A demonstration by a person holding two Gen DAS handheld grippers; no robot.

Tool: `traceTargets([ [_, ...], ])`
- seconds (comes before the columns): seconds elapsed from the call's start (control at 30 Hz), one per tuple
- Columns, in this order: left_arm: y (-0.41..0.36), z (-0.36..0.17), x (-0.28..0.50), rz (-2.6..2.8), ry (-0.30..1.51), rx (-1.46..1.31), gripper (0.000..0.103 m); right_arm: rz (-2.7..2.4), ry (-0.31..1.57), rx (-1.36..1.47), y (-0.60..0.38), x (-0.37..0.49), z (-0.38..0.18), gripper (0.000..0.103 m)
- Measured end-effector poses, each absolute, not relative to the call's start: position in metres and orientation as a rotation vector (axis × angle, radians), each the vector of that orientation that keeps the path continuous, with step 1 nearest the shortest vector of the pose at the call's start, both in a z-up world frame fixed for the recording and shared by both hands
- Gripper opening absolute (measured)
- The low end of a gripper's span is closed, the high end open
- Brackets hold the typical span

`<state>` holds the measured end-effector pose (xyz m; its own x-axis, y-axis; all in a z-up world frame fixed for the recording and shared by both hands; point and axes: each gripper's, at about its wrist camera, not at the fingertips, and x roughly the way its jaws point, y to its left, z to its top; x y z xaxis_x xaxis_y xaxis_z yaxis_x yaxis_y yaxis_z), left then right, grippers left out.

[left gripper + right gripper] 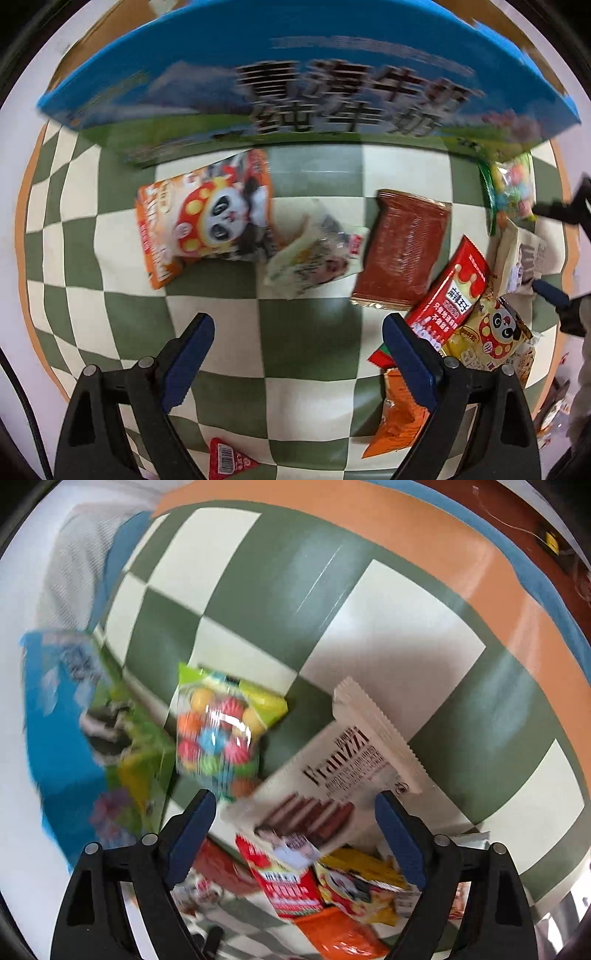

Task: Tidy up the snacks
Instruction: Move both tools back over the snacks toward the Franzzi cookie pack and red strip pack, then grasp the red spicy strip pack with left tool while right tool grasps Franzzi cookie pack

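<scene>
Pointing straight down, the left gripper (297,354) hangs open and empty over the checkered tablecloth (306,402); the right gripper (295,834), tilted steeply down, gapes wide above a white Franzzi wafer packet (343,768); snack packets (461,295) crowd the cloth's right side beside a blue milk carton (155,74).

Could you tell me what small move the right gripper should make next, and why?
Probably lower the right gripper a little further and close on the white Franzzi packet. Its jaws stand open with nothing gripped, the packet lies between them on top of the pile, and the candy bag sits clear to one side.
</scene>
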<state>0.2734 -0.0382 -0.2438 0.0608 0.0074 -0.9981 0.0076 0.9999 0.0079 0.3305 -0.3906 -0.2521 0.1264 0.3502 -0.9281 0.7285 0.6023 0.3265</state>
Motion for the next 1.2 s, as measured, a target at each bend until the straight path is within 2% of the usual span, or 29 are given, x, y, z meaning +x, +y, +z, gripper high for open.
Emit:
traceTargets([
  [0.33, -0.067, -0.234, 0.288, -0.021, 1.479, 0.057, 0.093, -0.439, 1.583, 1.144, -0.416, 0.306, -0.280, 0.093],
  [0.43, -0.077, -0.236, 0.296, -0.037, 1.485, 0.082, 0.093, -0.430, 1.538, 1.275, -0.428, 0.301, -0.297, 0.092],
  [0.57, -0.102, -0.240, 0.297, -0.086, 1.487, 0.145, 0.093, -0.407, 1.510, 1.213, -0.433, 0.322, -0.295, 0.092],
  [0.63, -0.115, -0.243, 0.296, -0.108, 1.497, 0.176, 0.093, -0.380, 1.541, 1.111, -0.430, 0.337, -0.294, 0.092],
  [0.77, -0.141, -0.253, 0.288, -0.172, 1.525, 0.209, 0.093, -0.249, 1.605, 0.763, -0.410, 0.371, -0.282, 0.077],
  [0.97, -0.183, -0.272, 0.279, -0.286, 1.549, 0.270, 0.092, -0.058, 1.642, 0.132, -0.389, 0.391, -0.257, 0.073],
  [1.0, -0.194, -0.276, 0.277, -0.311, 1.553, 0.298, 0.090, -0.029, 1.655, 0.037, -0.386, 0.391, -0.256, 0.073],
  [1.07, -0.213, -0.287, 0.275, -0.339, 1.572, 0.349, 0.078, 0.024, 1.681, -0.129, -0.376, 0.387, -0.257, 0.073],
  [1.2, -0.239, -0.299, 0.278, -0.329, 1.552, 0.408, 0.068, 0.057, 1.691, -0.174, -0.375, 0.387, -0.258, 0.074],
])
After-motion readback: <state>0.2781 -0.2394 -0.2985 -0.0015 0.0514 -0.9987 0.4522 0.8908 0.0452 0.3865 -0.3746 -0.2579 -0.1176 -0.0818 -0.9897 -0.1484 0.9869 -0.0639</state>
